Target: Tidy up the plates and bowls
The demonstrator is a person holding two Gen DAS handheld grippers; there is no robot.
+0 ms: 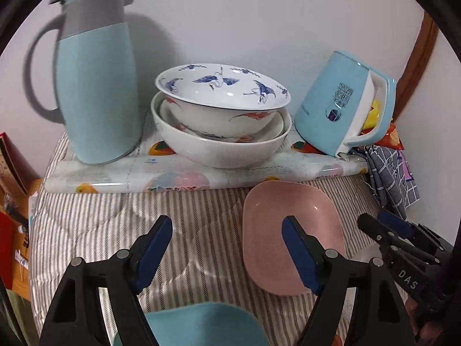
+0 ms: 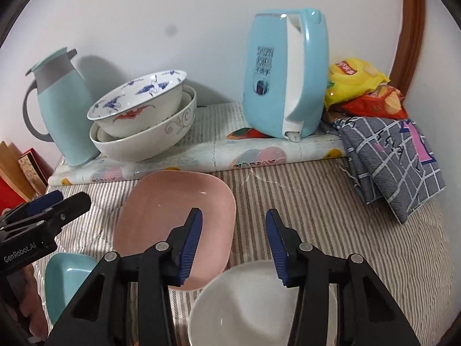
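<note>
A pink square plate lies on the striped cloth. A teal square dish sits near the front left. A white round bowl sits at the front under my right gripper. A stack of white bowls, topped by a blue-crane bowl, stands on the raised board. My left gripper is open and empty above the cloth, left of the pink plate. My right gripper is open and empty, over the pink plate's right edge and the white bowl.
A light blue thermos jug stands left of the stack. A light blue kettle stands right of it. Snack bags and a folded grey checked cloth lie at the right. Boxes stand at the left edge.
</note>
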